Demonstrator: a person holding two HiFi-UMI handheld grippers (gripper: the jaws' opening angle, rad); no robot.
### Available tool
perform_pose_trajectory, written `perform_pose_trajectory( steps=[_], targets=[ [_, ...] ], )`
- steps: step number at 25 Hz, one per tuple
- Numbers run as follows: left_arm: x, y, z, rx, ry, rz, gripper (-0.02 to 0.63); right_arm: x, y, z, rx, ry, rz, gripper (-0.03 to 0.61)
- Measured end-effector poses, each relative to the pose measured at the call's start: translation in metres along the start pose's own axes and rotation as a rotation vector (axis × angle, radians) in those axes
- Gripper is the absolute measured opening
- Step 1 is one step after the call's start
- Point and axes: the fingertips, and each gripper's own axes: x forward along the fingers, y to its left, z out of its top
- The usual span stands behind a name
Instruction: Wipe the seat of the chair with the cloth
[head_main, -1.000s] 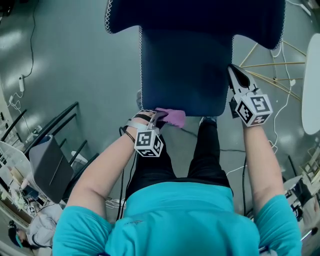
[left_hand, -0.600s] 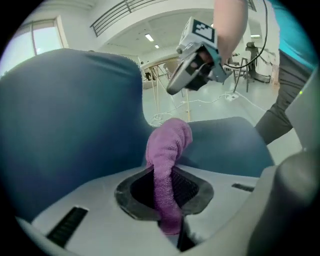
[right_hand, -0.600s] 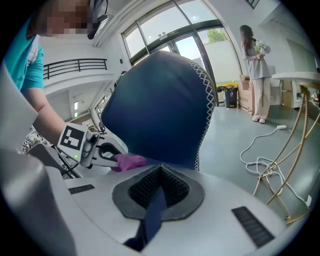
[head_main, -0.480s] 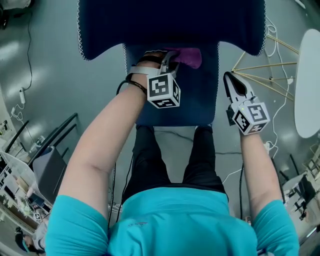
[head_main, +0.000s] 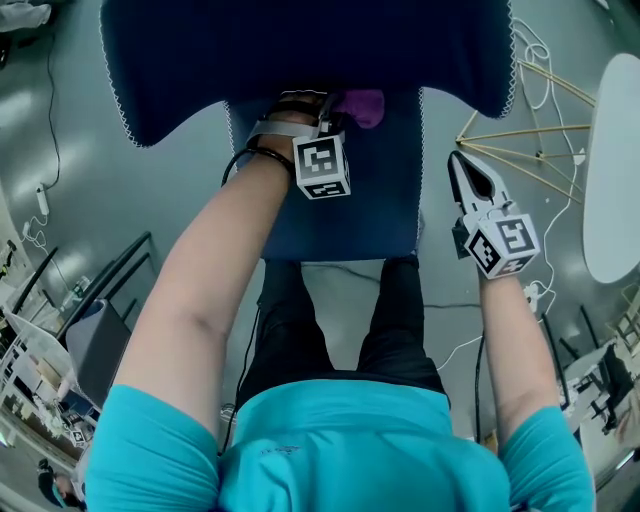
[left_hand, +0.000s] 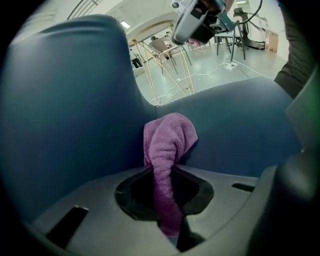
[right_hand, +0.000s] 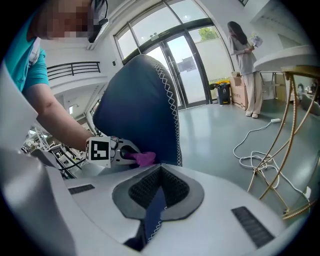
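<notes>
My left gripper (head_main: 338, 112) pinches the purple cloth (head_main: 366, 104), which sits bunched at the rear of the chair seat (head_main: 372, 205), touching the backrest (head_main: 300, 50); my right gripper (head_main: 461, 166) is clamped on the seat's stitched right edge

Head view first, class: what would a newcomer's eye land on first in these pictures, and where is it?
The purple cloth stands out, pinched in the left gripper at the back of the dark blue chair seat, just under the backrest. At the seat's right edge, the right gripper has its fingers closed on the stitched blue rim.
</notes>
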Motion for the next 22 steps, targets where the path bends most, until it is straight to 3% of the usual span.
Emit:
perform_pose_trajectory(
  steps=[3,10,22],
  targets=[
    [0.006,-0.003,0.001,0.025,-0.004,0.011,0.05,0.0,-0.003,-0.001,0.003,-0.004,0.001,-0.009],
    [0.004,-0.009,0.006,-0.018,-0.012,-0.063,0.049,0.002,0.003,0.007,0.008,-0.023,0.008,-0.009],
    [-0.007,-0.03,0.001,-0.017,-0.022,-0.079,0.049,0.002,0.022,-0.003,0.005,-0.016,0.015,-0.009]
  ],
)
